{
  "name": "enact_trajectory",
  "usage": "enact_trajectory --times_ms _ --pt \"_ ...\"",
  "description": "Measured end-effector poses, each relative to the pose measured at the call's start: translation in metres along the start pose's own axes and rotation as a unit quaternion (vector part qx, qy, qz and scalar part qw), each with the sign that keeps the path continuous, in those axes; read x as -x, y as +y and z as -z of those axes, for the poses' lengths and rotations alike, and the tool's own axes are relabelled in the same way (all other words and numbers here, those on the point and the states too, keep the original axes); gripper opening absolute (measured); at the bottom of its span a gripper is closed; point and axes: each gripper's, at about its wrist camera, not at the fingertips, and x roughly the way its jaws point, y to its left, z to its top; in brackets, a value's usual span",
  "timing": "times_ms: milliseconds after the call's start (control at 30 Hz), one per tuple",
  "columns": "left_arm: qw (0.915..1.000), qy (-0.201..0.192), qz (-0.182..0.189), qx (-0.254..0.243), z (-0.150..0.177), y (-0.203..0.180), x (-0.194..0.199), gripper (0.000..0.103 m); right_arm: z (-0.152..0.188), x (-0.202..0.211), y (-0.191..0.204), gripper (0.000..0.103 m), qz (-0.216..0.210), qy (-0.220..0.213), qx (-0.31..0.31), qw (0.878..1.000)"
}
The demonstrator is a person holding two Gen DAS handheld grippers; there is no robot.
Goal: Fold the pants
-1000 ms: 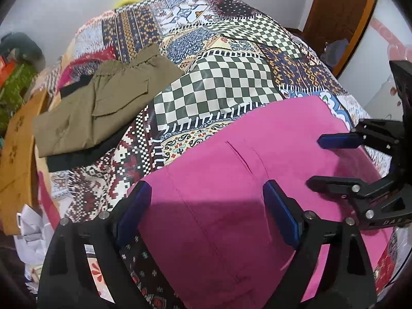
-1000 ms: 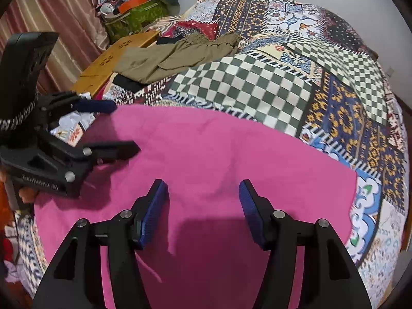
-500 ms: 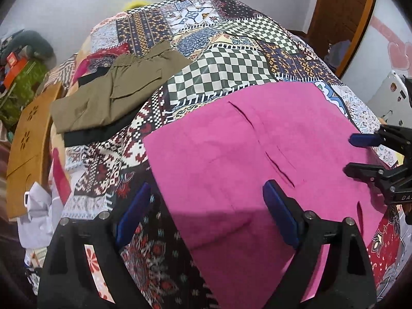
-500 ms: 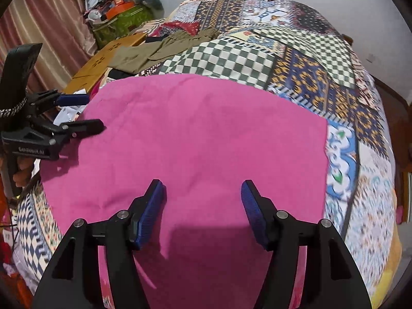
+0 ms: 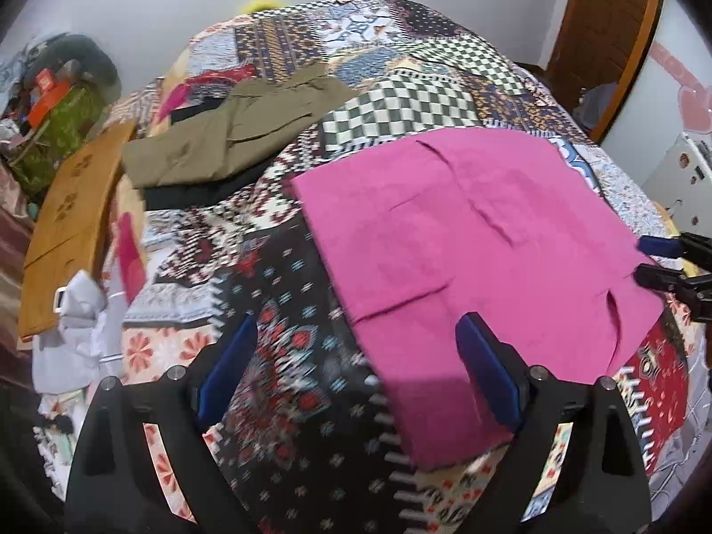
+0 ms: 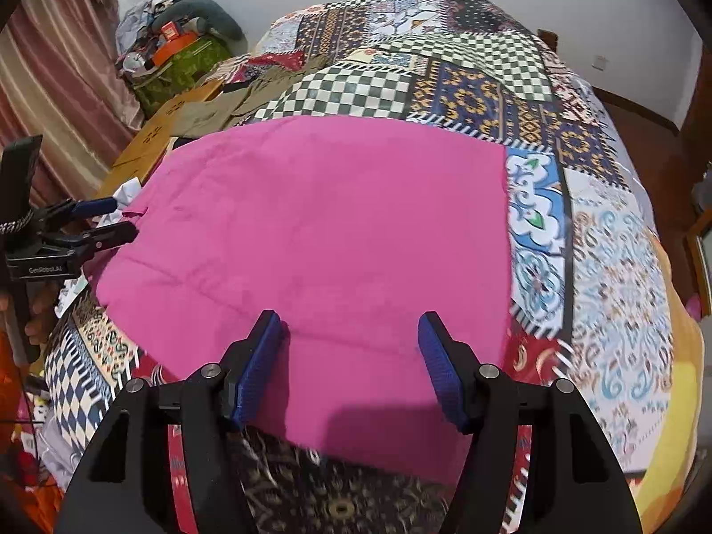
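Magenta pants [image 5: 467,240] lie flat on the patchwork bedspread [image 5: 276,311], folded into a broad rectangle; they also show in the right wrist view [image 6: 338,231]. My left gripper [image 5: 356,356] is open and empty, hovering over the pants' near left edge. My right gripper [image 6: 351,356] is open and empty above the pants' near edge. Each gripper shows in the other's view: the right one [image 5: 658,262] at the pants' right edge, the left one [image 6: 111,220] at the pants' left corner.
Folded olive pants [image 5: 231,133] lie on a dark garment at the far left of the bed. A wooden board [image 5: 71,222] and white cloth [image 5: 75,333] sit off the left side. Bags [image 6: 178,53] are piled by the curtain. A wooden door [image 5: 609,31] stands at the right.
Both grippers have pulled back toward the near side and apart from each other. More of the bedspread now shows around the magenta pants, which lie still.
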Motion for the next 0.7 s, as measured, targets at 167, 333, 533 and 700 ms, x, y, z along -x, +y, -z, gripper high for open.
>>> enact_trajectory --times_ms 167,333,533,700 --pt "0.9992 -0.011 -0.032 0.020 0.010 0.013 0.015 0.092 0.006 0.010 0.002 0.061 0.020 0.007 0.003 1.000" --pt "0.9962 -0.017 0.001 0.085 0.011 0.027 0.032 0.092 0.001 0.023 0.016 0.061 0.019 -0.014 0.011 1.000" --pt "0.9849 -0.018 0.080 0.153 0.010 0.027 0.042 0.092 -0.012 0.027 0.048 0.061 -0.014 -0.052 0.020 0.998" --pt "0.9747 0.018 0.125 0.184 0.017 0.023 0.030 0.092 -0.018 0.005 0.066 0.062 -0.032 -0.045 0.024 0.998"
